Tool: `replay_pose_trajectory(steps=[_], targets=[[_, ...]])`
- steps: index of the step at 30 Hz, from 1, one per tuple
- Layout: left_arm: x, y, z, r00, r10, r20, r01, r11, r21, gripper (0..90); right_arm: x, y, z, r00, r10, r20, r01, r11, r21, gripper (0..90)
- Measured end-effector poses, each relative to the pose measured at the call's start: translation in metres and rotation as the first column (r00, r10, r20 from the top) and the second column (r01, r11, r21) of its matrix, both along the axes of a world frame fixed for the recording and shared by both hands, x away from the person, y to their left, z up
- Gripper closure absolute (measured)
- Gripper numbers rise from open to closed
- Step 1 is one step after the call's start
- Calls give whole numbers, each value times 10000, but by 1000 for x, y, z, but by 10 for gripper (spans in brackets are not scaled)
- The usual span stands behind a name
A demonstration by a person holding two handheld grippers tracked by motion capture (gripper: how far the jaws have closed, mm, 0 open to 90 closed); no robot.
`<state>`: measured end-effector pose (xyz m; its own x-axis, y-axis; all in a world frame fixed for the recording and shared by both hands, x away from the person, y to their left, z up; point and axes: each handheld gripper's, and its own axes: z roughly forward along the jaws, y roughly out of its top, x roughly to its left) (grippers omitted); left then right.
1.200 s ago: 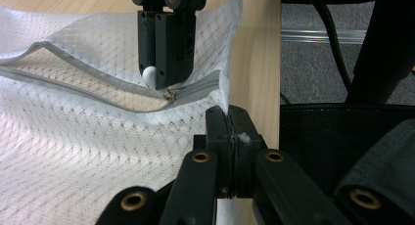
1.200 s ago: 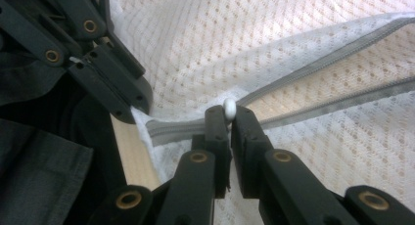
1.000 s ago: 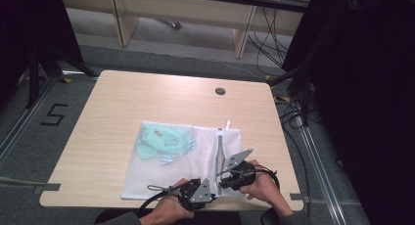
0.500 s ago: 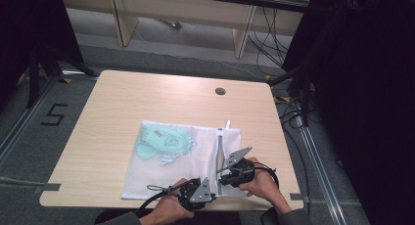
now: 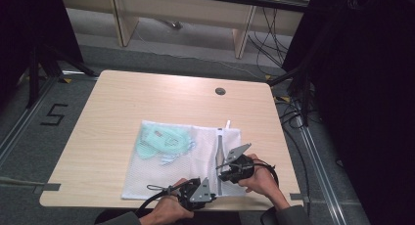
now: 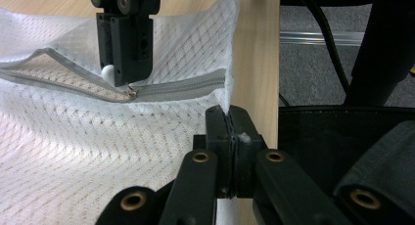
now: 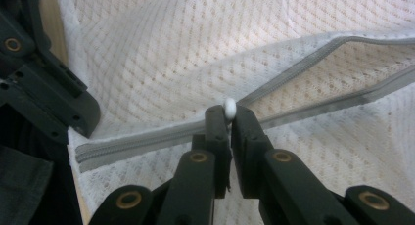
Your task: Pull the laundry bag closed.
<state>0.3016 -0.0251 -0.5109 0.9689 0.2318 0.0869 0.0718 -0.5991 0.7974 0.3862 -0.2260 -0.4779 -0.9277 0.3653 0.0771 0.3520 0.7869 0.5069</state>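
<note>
— Right gripper view first: what do my jaws have?

— My right gripper (image 7: 226,118) is pinched closed on the white zipper pull (image 7: 229,107), where the grey zipper (image 7: 147,137) splits open.

— And my left gripper (image 6: 229,132)?

— Clamped tight on the near corner of the mesh laundry bag (image 6: 73,151), by the zipper's closed end.

— Where's the bag?

— Flat on the table (image 5: 147,102), near-right part, a pale green garment (image 5: 159,142) inside at its far left.
</note>
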Motion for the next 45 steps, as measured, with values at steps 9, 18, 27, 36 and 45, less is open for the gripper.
replay_pose_trajectory(steps=[9, 18, 27, 36, 45], targets=[[0, 1, 1, 10000, -69, 56, 68, 9999, 99, 889, 5, 1, 0, 10000, -62, 45, 62, 10000, -23, 864], [0, 0, 1, 9999, -82, 70, 81, 9999, 91, 889, 8, 2, 0, 9999, -106, 14, 106, 9999, -20, 864], [1, 1, 1, 9999, -132, 103, 131, 9999, 92, 889, 11, 2, -1, 9997, -263, 10, 263, 9996, 30, 864], [0, 1, 2, 10000, -30, 86, 29, 10000, 94, 889, 14, 3, 0, 9994, -331, 56, 331, 9994, 100, 864], [0, 1, 2, 10000, 49, -83, -49, 10000, -62, 889, 17, 3, 0, 9991, -420, 111, 419, 9991, 51, 864]])
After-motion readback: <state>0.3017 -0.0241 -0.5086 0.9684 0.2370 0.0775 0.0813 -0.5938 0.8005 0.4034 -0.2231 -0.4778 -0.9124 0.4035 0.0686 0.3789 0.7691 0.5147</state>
